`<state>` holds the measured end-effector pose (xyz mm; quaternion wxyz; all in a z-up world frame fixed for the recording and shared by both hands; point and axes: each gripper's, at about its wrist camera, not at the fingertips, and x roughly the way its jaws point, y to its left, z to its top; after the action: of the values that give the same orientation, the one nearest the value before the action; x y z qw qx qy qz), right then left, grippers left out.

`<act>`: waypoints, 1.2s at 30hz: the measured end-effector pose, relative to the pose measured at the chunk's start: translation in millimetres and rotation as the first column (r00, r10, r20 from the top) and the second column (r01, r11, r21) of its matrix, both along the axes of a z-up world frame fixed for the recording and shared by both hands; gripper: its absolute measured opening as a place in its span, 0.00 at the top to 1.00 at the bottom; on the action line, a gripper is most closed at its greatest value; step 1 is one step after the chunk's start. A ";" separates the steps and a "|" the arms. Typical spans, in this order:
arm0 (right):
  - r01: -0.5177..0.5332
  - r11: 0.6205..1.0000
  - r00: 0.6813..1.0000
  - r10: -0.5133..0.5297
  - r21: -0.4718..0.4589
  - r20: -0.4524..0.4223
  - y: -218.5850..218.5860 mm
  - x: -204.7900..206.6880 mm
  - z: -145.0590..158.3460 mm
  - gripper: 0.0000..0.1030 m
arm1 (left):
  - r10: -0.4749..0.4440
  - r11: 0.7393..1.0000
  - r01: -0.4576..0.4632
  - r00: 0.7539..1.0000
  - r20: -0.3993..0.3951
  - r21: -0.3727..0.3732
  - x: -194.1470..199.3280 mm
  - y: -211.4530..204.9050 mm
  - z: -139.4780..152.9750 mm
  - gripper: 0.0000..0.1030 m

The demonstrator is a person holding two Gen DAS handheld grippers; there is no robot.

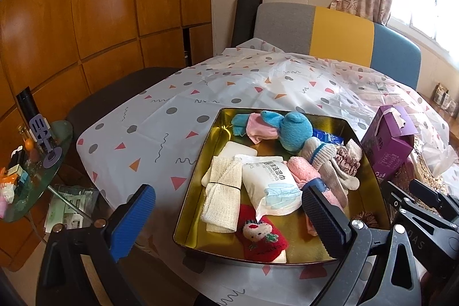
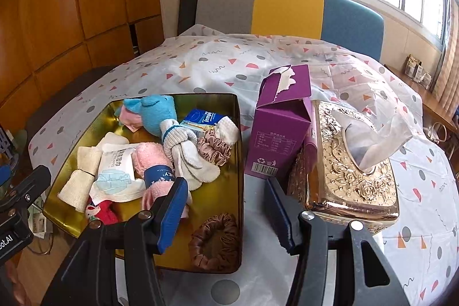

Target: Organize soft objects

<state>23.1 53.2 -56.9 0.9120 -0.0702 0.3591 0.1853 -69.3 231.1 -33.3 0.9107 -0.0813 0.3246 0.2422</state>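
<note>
- The gold tin (image 2: 238, 116) on the patterned tablecloth (image 1: 160, 116) is where all the soft stuff sits right now.
- Left gripper (image 1: 226, 208) hangs tilted down over the tin's near-left corner, jaws spread wide, nothing between them.
- Right gripper (image 2: 226, 208) is angled down over the tin's near-right edge, jaws partly apart and not holding anything; one finger is over the tin, the other outside it.
- Inside the tin: blue plush toy (image 2: 156, 111) at the far end, pink sock (image 2: 150, 157) and wet wipes pack (image 2: 116, 171) in the middle, grey-white sock bundle (image 2: 183, 145) beside them.
- Also in there: beige cloth (image 1: 222, 200) on the left side, red sock (image 1: 264, 240) at the near end, brown scrunchie (image 2: 215, 243) in the near-right corner, pink scrunchie (image 2: 215, 149) by the right wall.
- Just right of the tin: purple carton (image 2: 279, 128), then the gold tissue box (image 2: 352, 162) touching it.
</note>
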 end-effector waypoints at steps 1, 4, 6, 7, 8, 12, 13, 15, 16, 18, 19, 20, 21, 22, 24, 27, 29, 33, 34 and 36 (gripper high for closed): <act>0.000 1.000 1.000 0.000 0.000 0.002 0.5 -0.6 0.1 0.46 | 0.001 1.000 -0.001 1.000 0.001 -0.002 -0.3 0.2 -0.2 0.00; -0.002 1.000 1.000 0.002 0.002 0.004 1.0 -1.3 0.3 0.46 | 0.004 1.000 -0.004 1.000 0.001 -0.004 -0.7 0.5 -0.3 0.00; -0.002 1.000 1.000 0.002 0.000 0.005 1.6 -1.8 0.5 0.46 | 0.005 1.000 -0.005 1.000 0.002 -0.003 -0.9 0.2 -0.4 0.00; -0.003 1.000 1.000 0.003 0.000 0.005 1.7 -2.0 0.5 0.46 | 0.006 1.000 -0.006 1.000 0.002 -0.003 -1.2 0.3 -0.3 0.00; -0.003 1.000 1.000 0.003 0.001 0.004 1.7 -1.6 0.6 0.46 | 0.006 1.000 -0.006 1.000 0.003 -0.004 -1.2 0.5 -0.4 0.00; -0.004 1.000 1.000 0.004 0.002 0.001 1.6 -1.2 0.4 0.46 | 0.006 1.000 -0.006 1.000 -0.001 -0.002 -0.9 0.7 -0.6 0.00; -0.004 1.000 1.000 0.004 0.002 0.001 1.4 -1.2 0.3 0.46 | 0.006 1.000 -0.006 1.000 -0.001 -0.002 -1.2 0.6 -0.6 0.00; -0.003 1.000 1.000 0.003 0.002 0.000 1.4 -1.0 -0.2 0.46 | 0.006 1.000 -0.006 1.000 -0.003 -0.001 -1.3 0.6 -0.8 0.00; -0.004 1.000 1.000 0.004 0.003 0.000 1.2 -1.1 0.0 0.46 | 0.006 1.000 -0.006 1.000 -0.004 -0.002 -1.1 0.5 -1.0 0.00; -0.004 1.000 1.000 0.004 0.003 -0.002 1.1 -0.9 -0.6 0.46 | 0.005 1.000 -0.005 1.000 -0.008 -0.004 -0.1 0.1 -2.0 0.00; -0.004 1.000 1.000 0.004 0.002 -0.003 1.0 -0.9 -1.2 0.46 | 0.005 1.000 -0.005 1.000 -0.010 -0.005 0.0 0.0 -2.4 0.00; -0.004 1.000 1.000 0.005 0.003 -0.004 0.8 -0.4 -1.4 0.46 | 0.004 1.000 -0.005 1.000 -0.010 -0.005 -0.1 -0.2 -2.6 0.00; -0.005 1.000 1.000 0.005 0.003 -0.005 0.7 -0.4 -1.6 0.46 | 0.005 1.000 -0.005 1.000 -0.010 -0.003 -0.2 -0.5 -2.6 0.00; -0.005 1.000 1.000 0.005 0.002 -0.005 0.7 -0.3 -1.9 0.46 | 0.004 1.000 -0.004 1.000 -0.010 -0.003 -0.2 -0.7 -2.6 0.00; -0.005 1.000 1.000 0.005 0.002 -0.005 0.9 -0.2 -2.2 0.46 | 0.005 1.000 -0.006 1.000 -0.010 -0.006 -0.3 -0.4 -2.9 0.00; -0.004 1.000 1.000 0.004 0.003 -0.007 0.9 -0.4 -2.5 0.46 | 0.004 1.000 -0.004 1.000 -0.012 -0.009 -0.4 -0.3 -3.3 0.00; -0.004 1.000 1.000 0.004 0.003 -0.008 1.2 -0.2 -2.7 0.46 | 0.005 1.000 -0.005 1.000 -0.014 -0.007 0.1 -0.2 -3.5 0.00; -0.004 1.000 1.000 0.004 0.003 -0.007 1.0 -0.4 -2.9 0.46 | 0.004 1.000 -0.004 1.000 -0.015 -0.008 0.2 -0.4 -3.6 0.00; -0.005 1.000 1.000 0.005 0.003 -0.008 1.0 -0.3 -3.0 0.46 | 0.005 1.000 -0.005 1.000 -0.015 -0.008 0.0 -0.5 -3.6 0.00; -0.004 1.000 1.000 0.004 0.001 -0.010 1.2 -0.2 -3.3 0.46 | 0.003 1.000 -0.004 1.000 -0.016 -0.008 0.1 -0.4 -3.5 0.00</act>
<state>22.9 54.4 -60.2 0.9099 -0.0695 0.3632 0.1879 -69.3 230.7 -36.9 0.9074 -0.0838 0.3325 0.2431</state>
